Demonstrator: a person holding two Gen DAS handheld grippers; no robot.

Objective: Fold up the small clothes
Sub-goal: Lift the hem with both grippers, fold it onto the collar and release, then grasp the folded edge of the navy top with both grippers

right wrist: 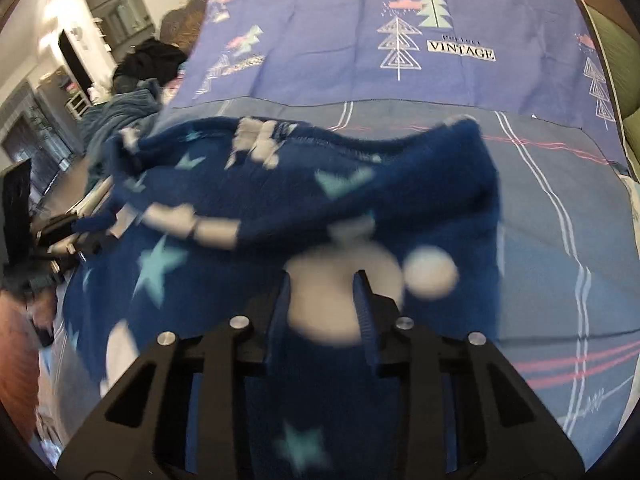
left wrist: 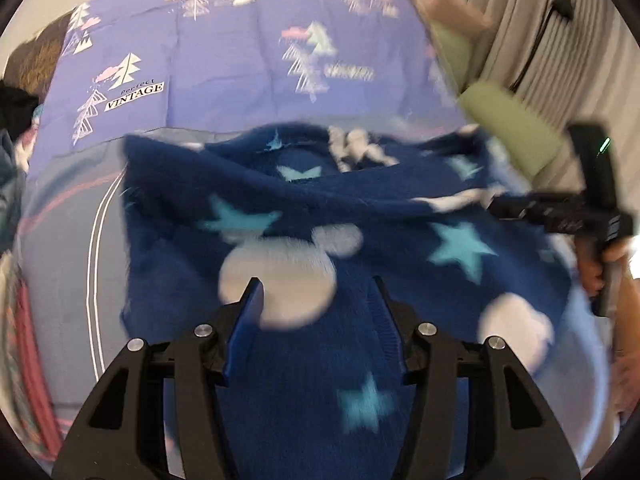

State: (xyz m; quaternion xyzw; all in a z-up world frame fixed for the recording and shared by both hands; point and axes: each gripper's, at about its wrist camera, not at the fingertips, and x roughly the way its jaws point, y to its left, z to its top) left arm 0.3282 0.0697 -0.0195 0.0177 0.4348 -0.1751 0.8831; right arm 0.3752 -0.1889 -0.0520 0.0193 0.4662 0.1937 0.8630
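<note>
- Left gripper [left wrist: 316,300] and right gripper [right wrist: 324,296] each pinch an edge of the blue starred garment [left wrist: 360,216] above the bed [right wrist: 560,240].
- Best carry both edges level, laying it flat.

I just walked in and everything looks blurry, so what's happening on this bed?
A person holds a gripper in each hand and is folding a small navy fleece garment patterned with stars and white mouse heads. The left gripper and right gripper each have fabric between their jaws near one edge. The garment is lifted and bunched above the bed sheet, mid-motion, with the fold unfinished.
</note>
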